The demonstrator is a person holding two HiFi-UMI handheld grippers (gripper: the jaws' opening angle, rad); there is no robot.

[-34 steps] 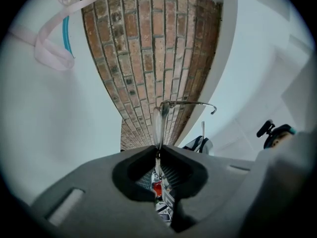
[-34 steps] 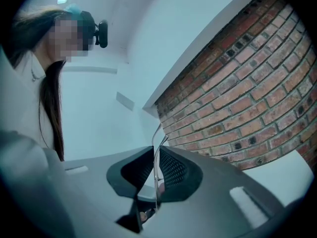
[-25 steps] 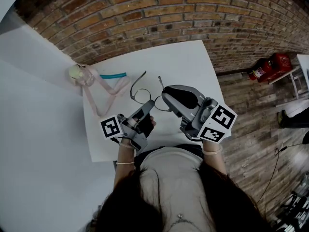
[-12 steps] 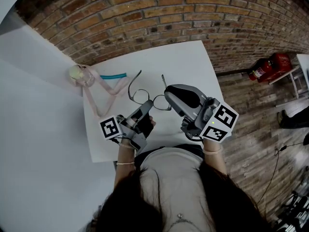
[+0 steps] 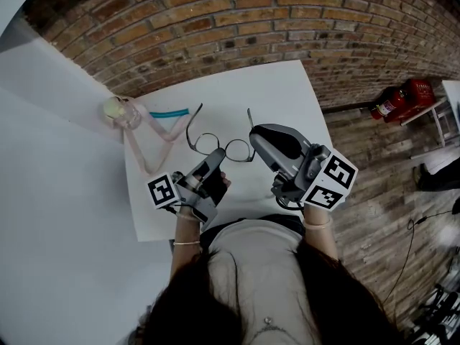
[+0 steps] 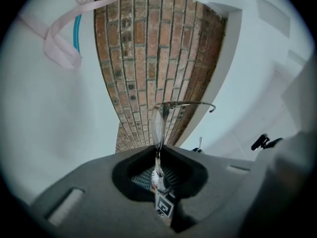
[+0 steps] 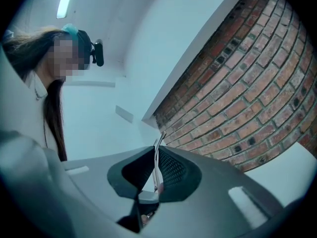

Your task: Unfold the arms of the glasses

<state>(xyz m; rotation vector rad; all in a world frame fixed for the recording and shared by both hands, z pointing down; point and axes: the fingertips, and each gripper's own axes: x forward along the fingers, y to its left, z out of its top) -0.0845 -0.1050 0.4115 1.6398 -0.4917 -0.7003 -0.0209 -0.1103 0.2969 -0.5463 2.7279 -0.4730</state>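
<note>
While pinching the glasses (image 5: 208, 144) with left gripper (image 6: 158, 155) jaws on a lens rim and right gripper (image 7: 155, 155) jaws on 1 arm, risking bending the hinge through opposing twist.

— The table (image 5: 287, 92) is white, the wall (image 5: 251, 20) red-brown brick.
— The glasses (image 5: 225, 148) are dark-framed. The left gripper (image 5: 219, 157) and right gripper (image 5: 253, 139) are grey, with black-and-white square markers (image 5: 329, 180). Strap (image 5: 134, 149) pink, tube (image 5: 169, 111) teal, extinguisher (image 5: 399, 99) red.

Pink strap (image 5: 154, 141) left; bare table (image 5: 284, 95) right.
</note>
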